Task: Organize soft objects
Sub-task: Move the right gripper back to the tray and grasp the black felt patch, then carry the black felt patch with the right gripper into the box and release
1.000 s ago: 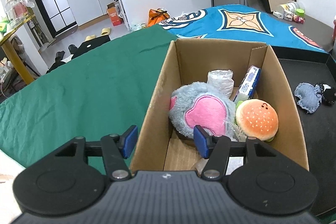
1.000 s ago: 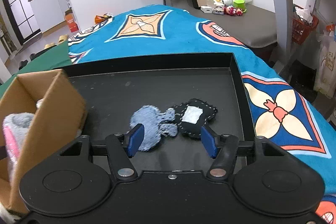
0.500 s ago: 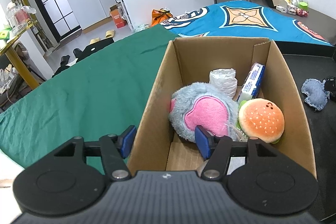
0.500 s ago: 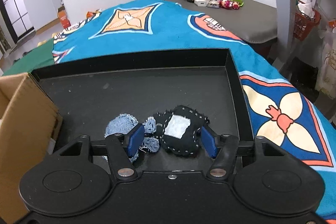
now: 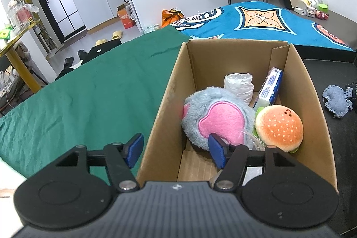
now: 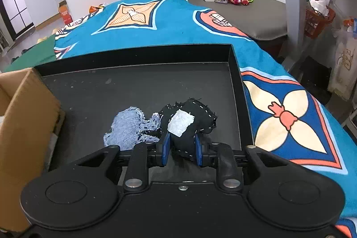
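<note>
Since the earlier frame, the fingers of the right gripper [image 6: 181,150] had been closed from a wide spread onto the black fabric toy [image 6: 187,124], which was pinched and bunched between the blue pads. A pale blue denim toy [image 6: 128,129] was seen touching the black one on its left, both lying in the black tray [image 6: 234,81]. The tray was set on a patterned blue blanket [image 6: 178,19], with the cardboard box [image 6: 29,108] beside its left edge.

The fingers of the left gripper [image 5: 175,150] had just been opened slightly further and were held moderately wide, astride the box's left wall, nothing being gripped. Inside the box [image 5: 316,108] were seen a grey and pink plush [image 5: 214,115], a burger plush [image 5: 279,126], a wrapped white roll [image 5: 238,87] and a blue and white packet [image 5: 271,87]. A green cloth [image 5: 89,90] was spread left of the box.
</note>
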Available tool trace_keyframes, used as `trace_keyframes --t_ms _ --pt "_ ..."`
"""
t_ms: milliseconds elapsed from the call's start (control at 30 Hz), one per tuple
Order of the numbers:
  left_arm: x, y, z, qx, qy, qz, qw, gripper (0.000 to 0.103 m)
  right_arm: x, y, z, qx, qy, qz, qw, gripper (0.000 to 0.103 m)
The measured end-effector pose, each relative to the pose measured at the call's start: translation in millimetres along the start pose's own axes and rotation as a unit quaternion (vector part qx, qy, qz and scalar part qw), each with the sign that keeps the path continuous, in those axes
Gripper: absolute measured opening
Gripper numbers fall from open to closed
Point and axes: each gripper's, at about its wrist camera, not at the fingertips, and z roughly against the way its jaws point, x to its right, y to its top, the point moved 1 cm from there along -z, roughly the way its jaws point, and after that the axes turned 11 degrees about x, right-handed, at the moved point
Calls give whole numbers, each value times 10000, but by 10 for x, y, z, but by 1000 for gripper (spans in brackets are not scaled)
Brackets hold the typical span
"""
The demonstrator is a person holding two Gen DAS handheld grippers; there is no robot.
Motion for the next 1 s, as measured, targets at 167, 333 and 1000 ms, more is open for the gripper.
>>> trace_keyframes --t_ms 167,333,1000 --pt "-21 -15 -1 -47 -34 20 10000 63 -17 28 174 79 44 -48 9999 23" --pt "-42 -20 19 -63 -95 83 9999 63 -62 56 350 165 99 -28 9998 23" --pt "-248 5 124 16 -407 486 9980 63 -471 225 921 541 459 77 9974 23"
